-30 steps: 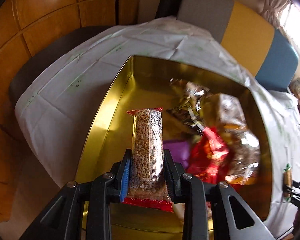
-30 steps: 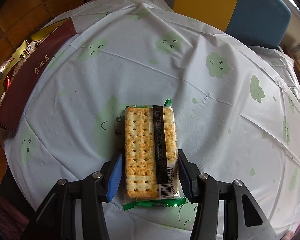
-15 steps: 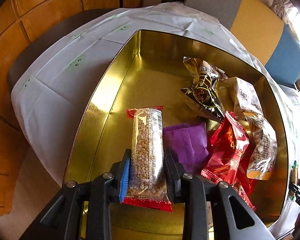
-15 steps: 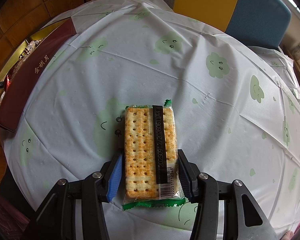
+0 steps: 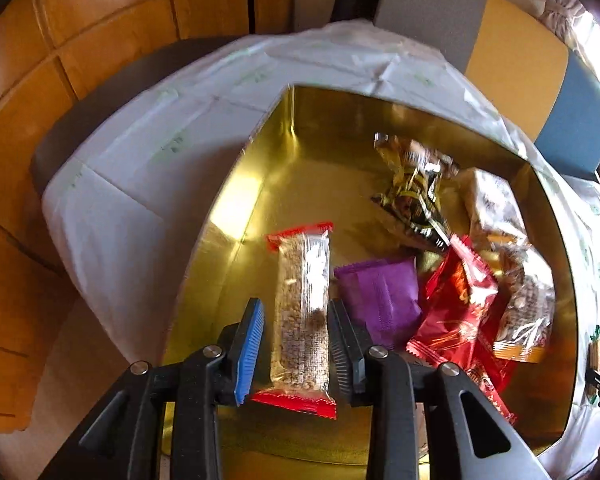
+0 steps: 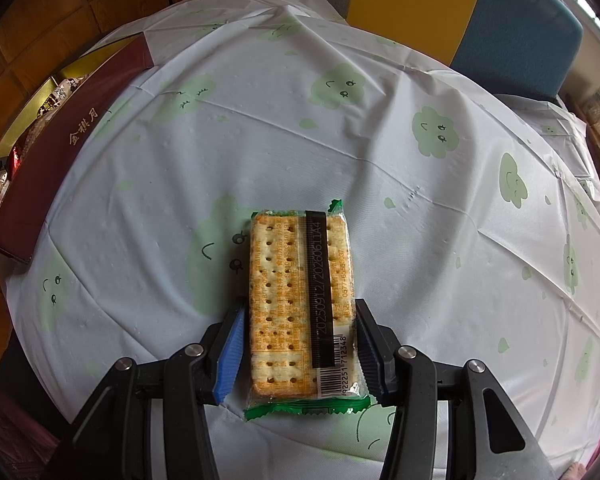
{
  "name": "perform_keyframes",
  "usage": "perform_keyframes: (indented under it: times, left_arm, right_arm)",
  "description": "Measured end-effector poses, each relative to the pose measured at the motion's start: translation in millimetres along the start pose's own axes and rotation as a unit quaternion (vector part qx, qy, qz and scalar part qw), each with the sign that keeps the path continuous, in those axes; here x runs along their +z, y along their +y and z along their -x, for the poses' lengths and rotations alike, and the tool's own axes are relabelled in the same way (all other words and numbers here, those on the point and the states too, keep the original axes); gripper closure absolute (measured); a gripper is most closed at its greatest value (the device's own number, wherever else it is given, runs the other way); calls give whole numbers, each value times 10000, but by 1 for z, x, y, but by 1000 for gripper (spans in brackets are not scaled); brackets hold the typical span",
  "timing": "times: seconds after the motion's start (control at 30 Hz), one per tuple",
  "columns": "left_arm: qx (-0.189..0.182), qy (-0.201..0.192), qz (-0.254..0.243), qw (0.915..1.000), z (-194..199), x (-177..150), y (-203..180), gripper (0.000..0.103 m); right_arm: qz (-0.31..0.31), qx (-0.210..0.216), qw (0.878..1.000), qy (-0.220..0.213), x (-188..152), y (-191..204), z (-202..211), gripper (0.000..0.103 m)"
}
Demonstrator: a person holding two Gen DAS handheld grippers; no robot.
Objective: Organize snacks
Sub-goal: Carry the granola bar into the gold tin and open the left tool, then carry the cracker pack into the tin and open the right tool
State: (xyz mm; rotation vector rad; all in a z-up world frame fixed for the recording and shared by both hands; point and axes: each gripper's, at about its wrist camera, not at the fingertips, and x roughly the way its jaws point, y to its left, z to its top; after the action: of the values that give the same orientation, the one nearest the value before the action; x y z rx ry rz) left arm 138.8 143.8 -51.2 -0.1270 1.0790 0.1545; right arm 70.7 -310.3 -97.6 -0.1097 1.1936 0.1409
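In the left wrist view my left gripper [image 5: 296,344] hangs over a gold tin [image 5: 236,192]. Its jaws stand apart with a gap on both sides of a clear grain bar with red ends [image 5: 302,312], which lies between them inside the tin. A purple packet [image 5: 380,296], a red packet [image 5: 456,304], a black-gold packet [image 5: 412,196] and clear nut packs [image 5: 524,292] lie in the tin's right half. In the right wrist view my right gripper [image 6: 298,344] is shut on a green-edged cracker pack [image 6: 296,300] on the tablecloth.
The round table carries a white cloth with green cloud faces [image 6: 340,88]. The tin's dark red side wall [image 6: 68,140] stands at the left in the right wrist view. Yellow and blue chair backs [image 6: 512,28] stand behind the table. Wooden panelling [image 5: 60,60] is at the left.
My left gripper's jaws have opened off the grain bar, which now lies loose in the tin. The left camera has pulled back slightly. The right gripper and cracker pack have not moved.
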Motion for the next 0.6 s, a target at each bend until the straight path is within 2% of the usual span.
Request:
perform_keyframes:
  times: [0.23, 0.37, 0.6]
  left_arm:
    - [130, -572, -167, 9981, 35, -8, -14, 70]
    - [105, -1024, -332, 9941, 60, -19, -29, 70]
    - [-75, -1275, -526, 9904, 77, -33, -48, 70]
  right_arm:
    - [23, -52, 10000, -21, -1, 2, 1, 53]
    - [27, -68, 10000, -31, -2, 2, 1, 53]
    - [6, -84, 10000, -17, -3, 1, 2, 54]
